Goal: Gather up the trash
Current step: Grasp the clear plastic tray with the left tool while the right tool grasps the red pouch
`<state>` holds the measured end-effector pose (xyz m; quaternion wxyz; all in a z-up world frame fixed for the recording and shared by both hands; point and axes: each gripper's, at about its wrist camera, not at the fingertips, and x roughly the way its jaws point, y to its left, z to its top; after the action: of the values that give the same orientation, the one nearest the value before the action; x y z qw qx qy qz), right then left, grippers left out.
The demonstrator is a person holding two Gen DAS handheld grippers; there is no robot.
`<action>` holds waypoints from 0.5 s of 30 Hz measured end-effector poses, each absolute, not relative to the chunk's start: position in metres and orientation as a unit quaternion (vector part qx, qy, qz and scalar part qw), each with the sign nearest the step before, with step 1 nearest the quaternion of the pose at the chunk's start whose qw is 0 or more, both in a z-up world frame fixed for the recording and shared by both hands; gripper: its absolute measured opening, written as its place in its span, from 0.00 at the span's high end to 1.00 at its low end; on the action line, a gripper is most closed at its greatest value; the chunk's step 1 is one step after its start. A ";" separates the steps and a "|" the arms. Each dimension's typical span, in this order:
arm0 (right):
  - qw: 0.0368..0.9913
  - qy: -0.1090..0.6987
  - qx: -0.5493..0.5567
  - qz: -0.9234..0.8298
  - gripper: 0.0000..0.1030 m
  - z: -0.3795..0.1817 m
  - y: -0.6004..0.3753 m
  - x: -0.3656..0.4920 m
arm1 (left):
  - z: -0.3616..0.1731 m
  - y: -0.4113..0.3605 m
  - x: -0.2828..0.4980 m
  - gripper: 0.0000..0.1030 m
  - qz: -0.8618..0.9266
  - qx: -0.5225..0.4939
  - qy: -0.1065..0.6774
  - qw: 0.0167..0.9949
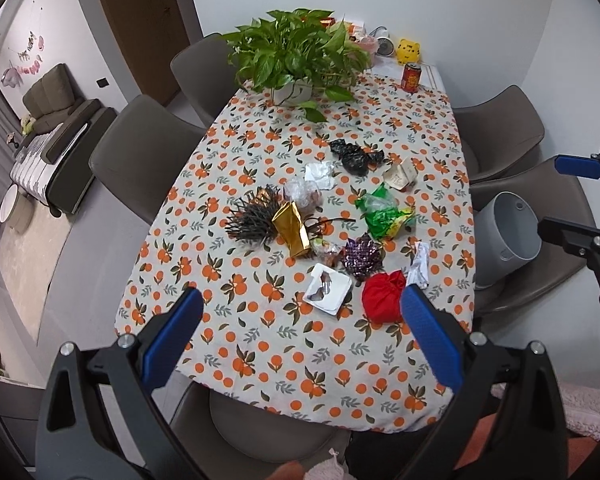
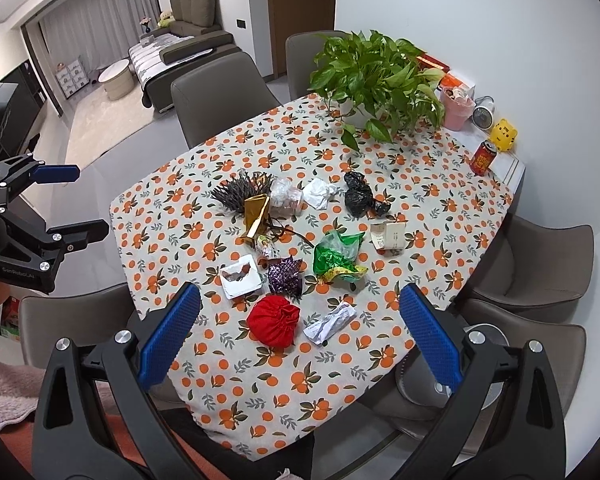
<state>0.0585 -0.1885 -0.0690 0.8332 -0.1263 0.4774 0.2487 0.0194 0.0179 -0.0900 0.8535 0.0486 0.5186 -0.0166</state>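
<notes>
A table (image 1: pixel 260 364) under an orange-print cloth carries a scatter of trash around its middle: a red pouch (image 1: pixel 382 297), a white tray (image 1: pixel 327 287), a purple wrapper (image 1: pixel 362 256), a gold bag (image 1: pixel 294 227) beside dark twigs (image 1: pixel 248 220), a green bag (image 1: pixel 382 214), a black bag (image 1: pixel 352 156), a crumpled receipt (image 1: pixel 419 266), a paper box (image 1: pixel 400 176) and white paper (image 1: pixel 319 174). At the far end stand a potted plant (image 1: pixel 296 54), a red can (image 1: pixel 411 77), a yellow toy (image 1: pixel 409 51) and a small fan (image 1: pixel 385 46).
</notes>
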 end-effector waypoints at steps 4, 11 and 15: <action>0.836 0.470 -0.143 0.245 0.07 -0.105 -0.180 0.061 | -0.123 0.019 0.019 0.04 -0.018 0.036 0.532 0.846; 0.822 0.493 -0.139 0.249 0.07 -0.182 -0.165 0.066 | -0.189 0.026 0.028 0.04 -0.020 0.017 0.558 0.829; 0.811 0.515 -0.139 0.240 0.07 -0.236 -0.158 0.070 | -0.235 0.033 0.037 0.04 -0.008 0.033 0.561 0.827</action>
<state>0.0699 -0.1583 -0.2364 0.8107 -0.1390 0.5155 0.2401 0.0375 0.0332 -0.2350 0.8272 0.0328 0.5608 -0.0080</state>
